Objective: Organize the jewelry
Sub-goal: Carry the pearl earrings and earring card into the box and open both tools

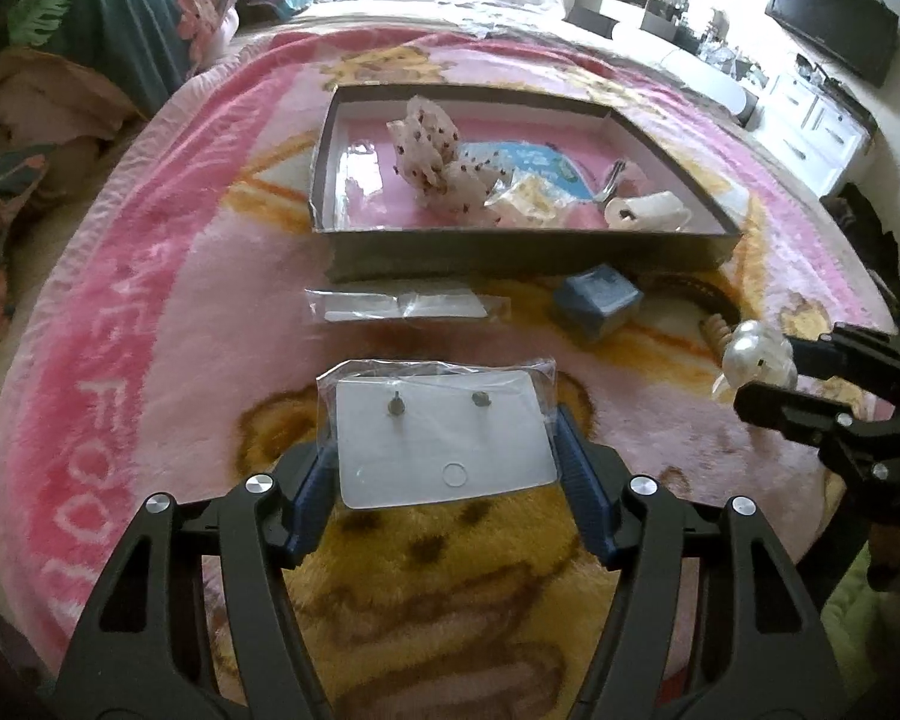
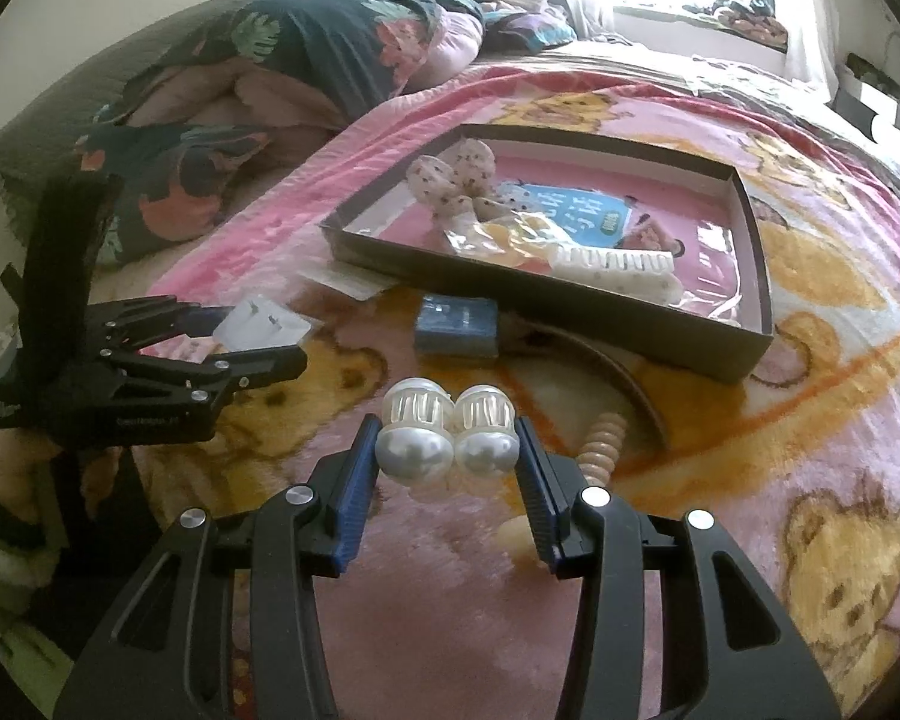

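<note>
The left gripper (image 1: 444,450) pinches the earring card (image 1: 444,441) by its side edges, at lower centre; it looks light, thin and bendable. The right gripper (image 2: 447,450) squeezes the pearl clip (image 2: 447,435), probably hard, smooth and slippery. The box (image 1: 510,249) waits above.

A: We look from each wrist, forward along the fingers and slanting down onto the bed (image 1: 168,300), close over the blanket.

B: Both our views share the shallow box (image 1: 510,252) ahead, and each catches the other gripper at its edge.
</note>
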Available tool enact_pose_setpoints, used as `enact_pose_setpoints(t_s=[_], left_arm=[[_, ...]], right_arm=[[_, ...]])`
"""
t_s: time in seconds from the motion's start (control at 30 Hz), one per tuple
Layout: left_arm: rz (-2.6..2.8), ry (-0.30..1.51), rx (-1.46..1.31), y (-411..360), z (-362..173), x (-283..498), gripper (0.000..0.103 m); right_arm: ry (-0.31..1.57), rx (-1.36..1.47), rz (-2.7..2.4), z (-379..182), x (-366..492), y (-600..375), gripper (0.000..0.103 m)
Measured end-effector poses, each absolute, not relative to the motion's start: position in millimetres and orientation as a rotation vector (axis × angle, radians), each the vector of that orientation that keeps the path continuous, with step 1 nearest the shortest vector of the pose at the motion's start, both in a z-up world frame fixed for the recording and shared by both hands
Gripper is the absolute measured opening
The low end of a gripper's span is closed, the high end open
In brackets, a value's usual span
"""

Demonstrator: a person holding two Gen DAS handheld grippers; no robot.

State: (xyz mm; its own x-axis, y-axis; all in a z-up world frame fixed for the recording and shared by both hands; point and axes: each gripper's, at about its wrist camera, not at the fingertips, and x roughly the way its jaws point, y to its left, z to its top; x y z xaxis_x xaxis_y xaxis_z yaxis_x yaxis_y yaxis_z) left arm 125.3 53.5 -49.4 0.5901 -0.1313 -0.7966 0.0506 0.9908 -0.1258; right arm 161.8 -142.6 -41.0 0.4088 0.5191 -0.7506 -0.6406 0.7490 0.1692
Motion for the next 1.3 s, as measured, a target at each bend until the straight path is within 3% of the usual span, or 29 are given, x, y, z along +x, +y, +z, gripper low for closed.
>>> enact_pose_setpoints(t_s=[0.67, 1.3], left_arm=[[-0.097, 0.811, -0.120, 61, 0, 106, 0.057], [-0.142, 0.740, -0.066, 28, 28, 147, 0.057]], right_arm=[[0.793, -0.135, 0.774, -4, 142, -144, 0.043], [0.718, -0.050, 0.674, 22, 169, -185, 0.043]])
